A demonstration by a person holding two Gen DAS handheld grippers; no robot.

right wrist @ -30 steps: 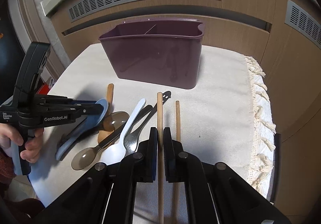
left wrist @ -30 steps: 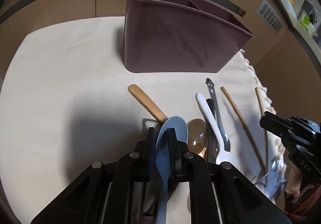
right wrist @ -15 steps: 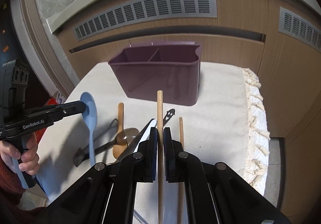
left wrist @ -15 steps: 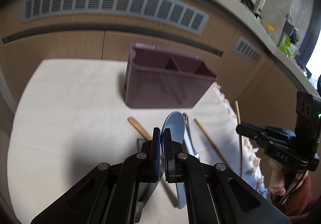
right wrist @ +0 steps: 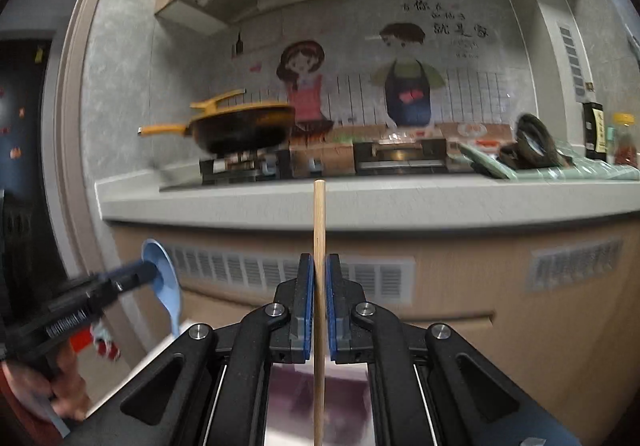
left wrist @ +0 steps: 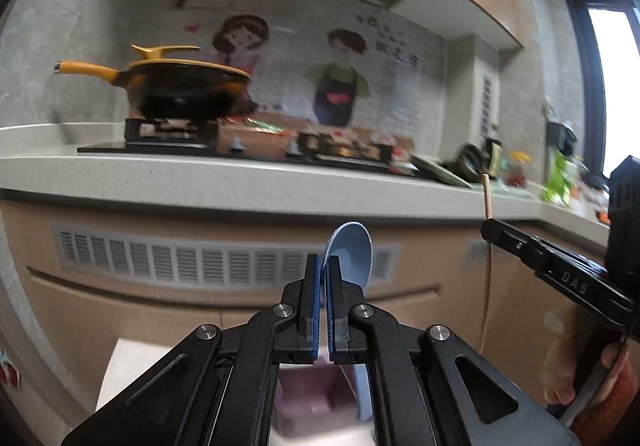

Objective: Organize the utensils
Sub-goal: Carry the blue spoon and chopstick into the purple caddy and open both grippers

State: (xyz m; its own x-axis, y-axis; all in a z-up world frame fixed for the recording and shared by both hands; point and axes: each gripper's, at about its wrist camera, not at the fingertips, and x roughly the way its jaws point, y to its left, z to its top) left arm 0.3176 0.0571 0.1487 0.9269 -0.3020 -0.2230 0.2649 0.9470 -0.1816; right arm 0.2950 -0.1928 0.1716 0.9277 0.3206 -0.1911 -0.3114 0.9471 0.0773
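The left gripper (left wrist: pixel 323 302) is clamped on one blue spoon (left wrist: pixel 352 250), bowl up and handle hanging down behind the fingers. The right gripper (right wrist: pixel 316 302) is clamped on one wooden chopstick (right wrist: pixel 319 230), held upright with its lower end pointing down. Both cameras look level at the kitchen counter (right wrist: pixel 360 202), so the purple holder (right wrist: pixel 320 394) shows only as a blurred patch low between each gripper's arms, apparently below the utensils.

To do the step well, each utensil should probably be kept vertical, its lower end centred over the chosen compartment, lowered until the tip is past the rim, and only then released. Lowering one at a time would help avoid a clash.

Counted: one spoon, one chopstick, one holder, two grippers, one pan (left wrist: pixel 188 86) on the stove.
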